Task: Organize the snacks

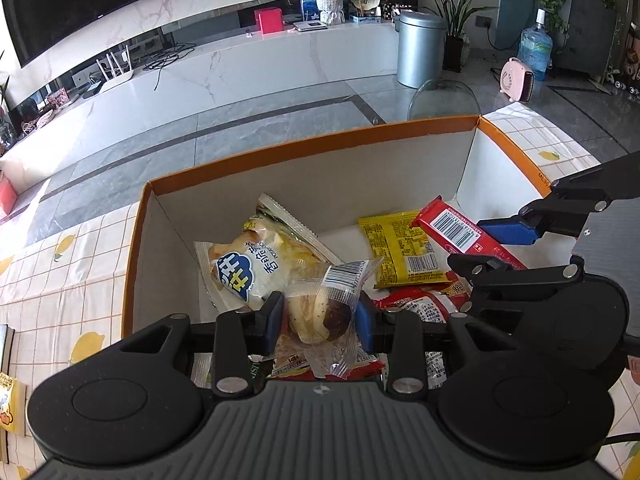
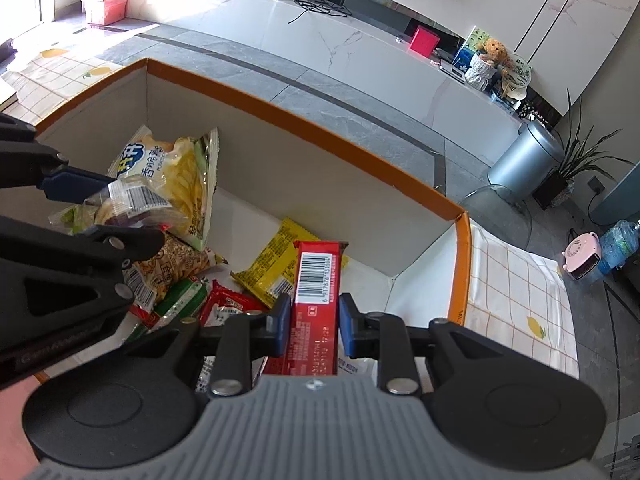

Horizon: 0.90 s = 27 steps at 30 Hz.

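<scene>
An orange-rimmed cardboard box [image 1: 312, 148] holds several snack packs. My left gripper [image 1: 320, 320] is shut on a clear-wrapped bun [image 1: 320, 316] and holds it over the box's near left part; the bun also shows in the right wrist view [image 2: 132, 204]. My right gripper [image 2: 313, 320] is shut on a red wafer bar [image 2: 316, 292] over the box's right part; the bar also shows in the left wrist view [image 1: 456, 232]. In the box lie a chip bag [image 1: 256, 256], a yellow packet [image 1: 404, 248] and red packets [image 1: 424, 304].
The box [image 2: 320, 128] stands on a lemon-print checked tablecloth [image 1: 68, 280], [image 2: 520, 292]. Beyond the table edge are grey floor tiles, a glass chair back [image 1: 444, 100], a metal bin [image 1: 420, 48] and a white TV bench [image 1: 240, 68].
</scene>
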Tool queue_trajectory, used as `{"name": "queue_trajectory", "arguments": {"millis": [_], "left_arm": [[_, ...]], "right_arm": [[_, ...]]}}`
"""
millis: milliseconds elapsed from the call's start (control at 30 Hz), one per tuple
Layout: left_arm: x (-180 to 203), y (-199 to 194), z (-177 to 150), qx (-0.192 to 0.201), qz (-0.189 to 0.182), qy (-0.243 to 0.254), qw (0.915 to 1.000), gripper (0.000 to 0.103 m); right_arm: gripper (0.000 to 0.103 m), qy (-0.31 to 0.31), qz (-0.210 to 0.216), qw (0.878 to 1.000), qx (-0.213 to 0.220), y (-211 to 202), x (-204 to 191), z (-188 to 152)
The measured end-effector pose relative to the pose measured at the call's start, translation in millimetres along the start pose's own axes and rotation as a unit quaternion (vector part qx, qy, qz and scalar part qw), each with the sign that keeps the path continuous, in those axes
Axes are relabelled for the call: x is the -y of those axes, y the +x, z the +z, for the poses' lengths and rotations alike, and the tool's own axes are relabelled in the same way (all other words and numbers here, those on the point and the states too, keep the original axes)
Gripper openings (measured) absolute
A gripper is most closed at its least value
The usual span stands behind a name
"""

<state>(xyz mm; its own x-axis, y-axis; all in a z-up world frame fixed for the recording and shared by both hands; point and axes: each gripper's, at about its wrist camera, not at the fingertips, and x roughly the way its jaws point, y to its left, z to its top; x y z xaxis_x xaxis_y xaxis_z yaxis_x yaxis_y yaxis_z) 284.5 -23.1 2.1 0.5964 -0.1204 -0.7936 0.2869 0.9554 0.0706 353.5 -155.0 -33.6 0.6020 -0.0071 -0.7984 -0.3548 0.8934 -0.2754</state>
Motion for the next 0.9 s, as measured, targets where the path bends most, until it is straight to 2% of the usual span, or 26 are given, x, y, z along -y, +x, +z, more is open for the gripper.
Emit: {"name": "queue_trajectory", "arguments": {"millis": [233, 400, 533, 667, 800, 900], "left_arm": [[-1.3, 4.6, -2.7, -0.016, 0.000, -0.002, 0.9999, 0.043], [0.5, 2.7, 0.6, -0.018, 0.009, 0.005, 0.9998, 0.051], [-1.7, -5.3, 2.6, -0.008, 0.010, -0.002, 0.9999, 0.060], [-2.9, -21.7, 5.2, 0.012, 0.019, -0.006, 0.9997, 0.073], [-2.8, -42.9, 6.4, 0.036, 0.026, -0.008, 0.9990, 0.076], [-1.8, -61.7, 6.6, 0.057, 0.035, -0.014, 0.9977, 0.077]], "right_arm": [[0.022, -0.002, 0.007, 1.000, -0.029, 12.1, -3.6, -3.3], [0.023, 0.013, 0.014, 0.999, -0.034, 11.0, 0.4, -4.5], [0.039, 0.008, 0.007, 0.999, -0.031, 2.5, 1.8, 0.0], [0.047, 0.013, 0.000, 1.000, -0.022, -11.7, 6.7, 2.7], [0.059, 0.025, -0.008, 1.000, -0.003, -34.0, 13.2, 3.2], [0.061, 0.030, -0.017, 0.999, 0.016, -54.4, 16.2, 0.1]]}}
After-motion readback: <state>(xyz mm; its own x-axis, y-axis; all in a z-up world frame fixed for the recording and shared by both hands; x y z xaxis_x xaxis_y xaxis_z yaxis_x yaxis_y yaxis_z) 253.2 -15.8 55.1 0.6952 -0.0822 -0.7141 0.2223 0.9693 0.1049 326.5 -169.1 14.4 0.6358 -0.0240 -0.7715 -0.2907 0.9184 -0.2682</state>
